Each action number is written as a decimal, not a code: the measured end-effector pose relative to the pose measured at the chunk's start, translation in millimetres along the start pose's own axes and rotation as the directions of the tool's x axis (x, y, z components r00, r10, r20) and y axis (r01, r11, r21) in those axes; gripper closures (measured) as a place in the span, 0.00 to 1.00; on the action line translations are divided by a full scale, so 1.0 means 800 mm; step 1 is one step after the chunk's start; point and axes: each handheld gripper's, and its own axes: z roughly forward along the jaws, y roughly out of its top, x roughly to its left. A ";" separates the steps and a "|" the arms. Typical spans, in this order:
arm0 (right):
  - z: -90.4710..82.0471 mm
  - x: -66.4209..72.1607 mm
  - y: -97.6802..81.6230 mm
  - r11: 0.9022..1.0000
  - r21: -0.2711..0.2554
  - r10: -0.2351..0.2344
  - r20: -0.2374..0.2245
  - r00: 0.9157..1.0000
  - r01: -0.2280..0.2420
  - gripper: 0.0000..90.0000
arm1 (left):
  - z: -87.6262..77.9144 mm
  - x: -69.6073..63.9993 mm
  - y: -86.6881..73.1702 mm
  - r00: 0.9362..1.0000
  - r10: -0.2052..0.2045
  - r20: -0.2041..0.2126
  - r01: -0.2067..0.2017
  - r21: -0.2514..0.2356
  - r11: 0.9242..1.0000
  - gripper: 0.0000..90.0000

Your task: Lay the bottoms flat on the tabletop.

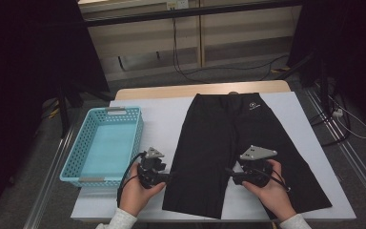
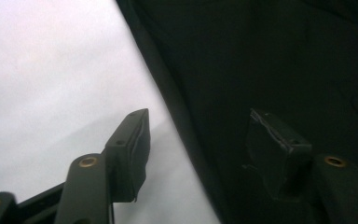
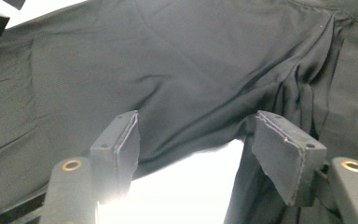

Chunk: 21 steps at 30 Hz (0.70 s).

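Note:
A pair of black shorts (image 1: 228, 138) lies flat on the white table cover (image 1: 162, 119), waistband at the far side and legs toward the person. My left gripper (image 1: 167, 177) sits at the outer edge of the left leg, near the hem. In the left gripper view the left gripper (image 2: 198, 126) is open: one jaw is over the white cover (image 2: 51, 70), the other over the shorts (image 2: 261, 56), with the fabric's edge between them. My right gripper (image 1: 229, 174) is at the inner edge where the legs part. The right gripper (image 3: 196, 126) is open over the shorts (image 3: 191, 56), pressing on nothing.
A light blue plastic basket (image 1: 76, 157) stands at the table's left, close to the left hand. Beyond the far table edge (image 1: 200, 89) there are cables on the floor. A dark stand (image 1: 324, 86) rises at the right.

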 end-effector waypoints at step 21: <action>0.015 0.008 0.012 1.000 -0.004 -0.014 -0.034 0.999 0.014 0.33 | 0.008 -0.023 -0.017 0.997 0.051 -0.052 -0.051 -0.010 0.999 0.53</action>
